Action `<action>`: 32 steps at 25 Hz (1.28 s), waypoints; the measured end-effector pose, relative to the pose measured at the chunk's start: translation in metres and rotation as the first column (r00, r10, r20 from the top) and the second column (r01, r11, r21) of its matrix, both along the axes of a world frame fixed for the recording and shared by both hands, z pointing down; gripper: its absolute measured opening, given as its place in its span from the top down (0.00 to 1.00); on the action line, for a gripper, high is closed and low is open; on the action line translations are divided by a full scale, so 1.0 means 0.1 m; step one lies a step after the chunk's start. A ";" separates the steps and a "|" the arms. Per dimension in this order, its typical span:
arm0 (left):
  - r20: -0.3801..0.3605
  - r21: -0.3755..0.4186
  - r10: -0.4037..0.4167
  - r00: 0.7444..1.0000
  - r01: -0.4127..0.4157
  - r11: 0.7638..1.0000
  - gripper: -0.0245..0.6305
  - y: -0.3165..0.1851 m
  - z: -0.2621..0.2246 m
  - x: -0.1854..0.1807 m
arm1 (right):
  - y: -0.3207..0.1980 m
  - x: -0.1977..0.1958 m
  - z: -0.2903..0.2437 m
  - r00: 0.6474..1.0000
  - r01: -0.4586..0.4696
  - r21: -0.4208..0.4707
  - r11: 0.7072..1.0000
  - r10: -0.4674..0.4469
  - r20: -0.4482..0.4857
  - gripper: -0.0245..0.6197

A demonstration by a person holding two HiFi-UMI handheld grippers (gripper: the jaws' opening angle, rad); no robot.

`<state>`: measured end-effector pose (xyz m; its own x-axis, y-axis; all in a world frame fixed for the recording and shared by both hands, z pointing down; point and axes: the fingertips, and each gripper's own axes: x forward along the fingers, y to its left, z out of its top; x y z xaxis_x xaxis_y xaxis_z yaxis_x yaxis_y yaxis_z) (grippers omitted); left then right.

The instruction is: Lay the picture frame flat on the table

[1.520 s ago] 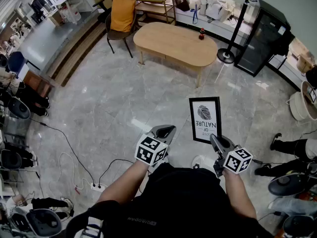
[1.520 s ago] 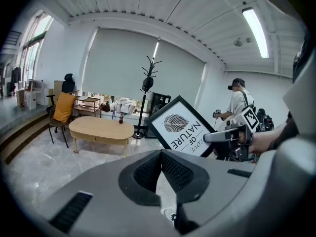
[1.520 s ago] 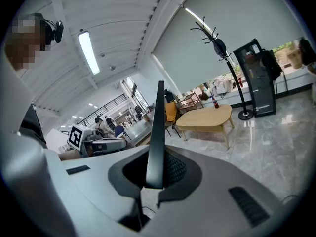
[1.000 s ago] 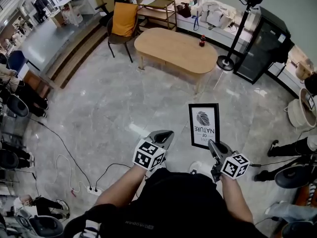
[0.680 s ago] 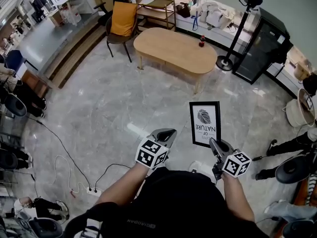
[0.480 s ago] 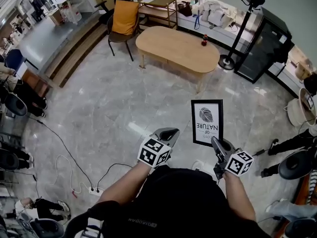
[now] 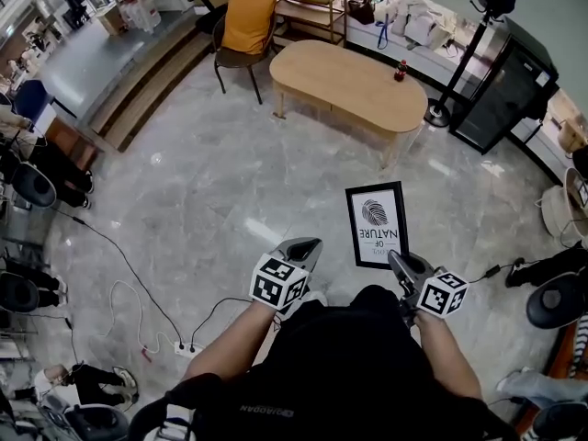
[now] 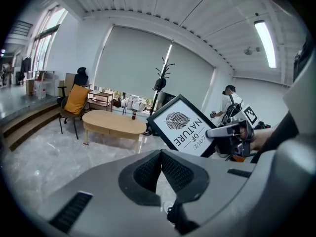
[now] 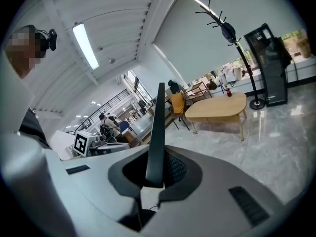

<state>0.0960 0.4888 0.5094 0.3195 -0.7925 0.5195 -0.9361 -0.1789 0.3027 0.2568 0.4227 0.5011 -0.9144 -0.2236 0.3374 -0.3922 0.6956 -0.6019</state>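
Your right gripper (image 9: 154,174) had its jaws clamped on one edge of the picture frame (image 9: 158,127), which stood edge-on between the pads. Your left gripper (image 8: 160,154) was closed on nothing. The frame stood upright in the air over the floor, well apart from the table (image 7: 340,76). One narrow pinch on a tall frame: it could've swung or slipped if you tipped it fast. A bottle (image 7: 400,70) sat by the tabletop's far edge near the right end. The near-left stretch looked bare, so there was room.
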 end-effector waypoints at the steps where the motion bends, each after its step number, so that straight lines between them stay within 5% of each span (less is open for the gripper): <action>1: 0.000 -0.005 -0.011 1.000 0.011 1.000 0.96 0.01 0.02 -0.09 | -0.01 -0.07 0.01 1.000 0.005 -0.002 1.000 -0.005 -0.001 0.93; 7: -0.008 -0.023 -0.065 0.998 0.064 0.998 0.96 -0.20 0.09 -0.45 | -0.29 -0.37 0.12 0.999 0.041 -0.034 0.999 -0.042 -0.023 0.93; 13: 0.002 -0.048 -0.005 1.000 0.006 0.999 0.96 -0.79 0.15 -0.54 | -0.96 -0.81 0.29 1.000 0.019 -0.098 0.995 -0.017 0.022 0.93; 26: 0.045 0.008 0.000 0.999 0.000 1.000 0.96 -2.89 -0.11 -1.19 | -2.93 -1.71 0.22 0.997 0.038 -0.095 0.995 -0.031 0.072 0.93; 32: 0.018 -0.082 0.007 1.000 -0.005 0.997 0.96 -3.12 0.15 -1.37 | -3.39 -1.91 0.28 0.996 0.006 -0.155 0.988 0.007 0.086 0.93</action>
<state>-0.0413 0.1764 0.5241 0.3140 -0.7454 0.5881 -0.9405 -0.1597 0.2998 0.0656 0.0839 0.5296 -0.9414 -0.1755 0.2881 -0.3348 0.5913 -0.7337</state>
